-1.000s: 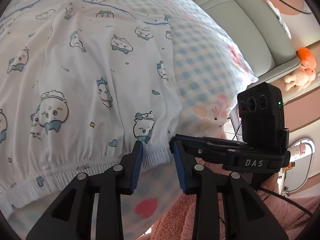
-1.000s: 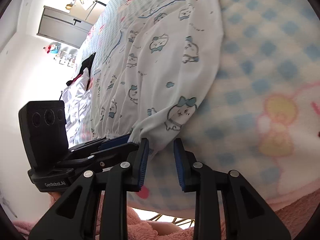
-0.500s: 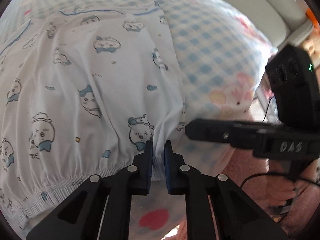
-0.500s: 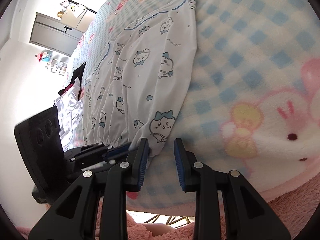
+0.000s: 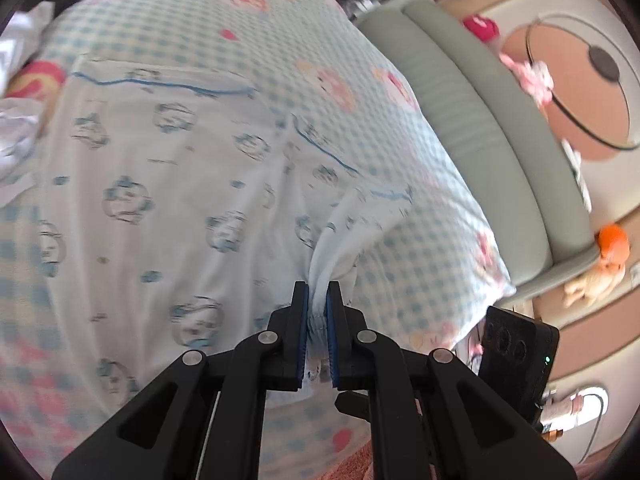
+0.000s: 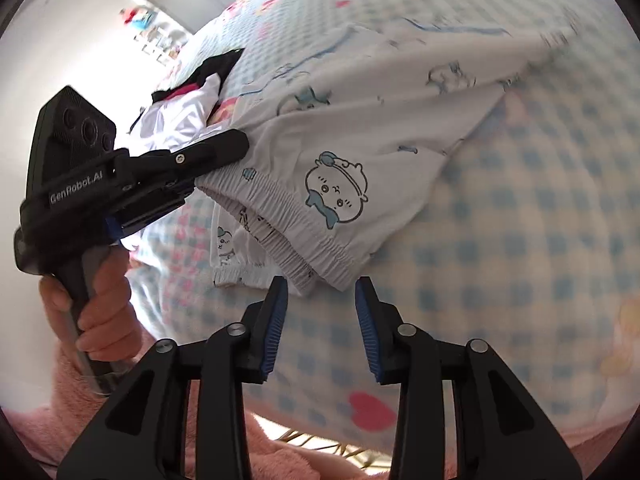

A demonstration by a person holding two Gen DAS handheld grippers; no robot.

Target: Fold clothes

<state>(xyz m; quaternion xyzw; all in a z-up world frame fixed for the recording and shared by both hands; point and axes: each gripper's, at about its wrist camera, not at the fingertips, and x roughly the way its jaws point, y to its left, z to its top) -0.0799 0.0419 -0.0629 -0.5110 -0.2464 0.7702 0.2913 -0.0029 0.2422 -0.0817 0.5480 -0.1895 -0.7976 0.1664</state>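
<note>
Atop checkered bed blanket (image 5: 408,168), printed pajama shorts (image 6: 360,152) pinched at elastic waistband (image 6: 296,236) by left gripper (image 5: 317,320), right gripper (image 6: 321,328) wide beside the near corner; best carried across taut, edges matched.

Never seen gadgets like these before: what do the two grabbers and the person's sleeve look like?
Both the left gripper and the right gripper are black plastic with silver rivets and ribbed blue pads. The left one's handle reads "GenRobot.AI". The sleeve is fluffy pink.
</note>
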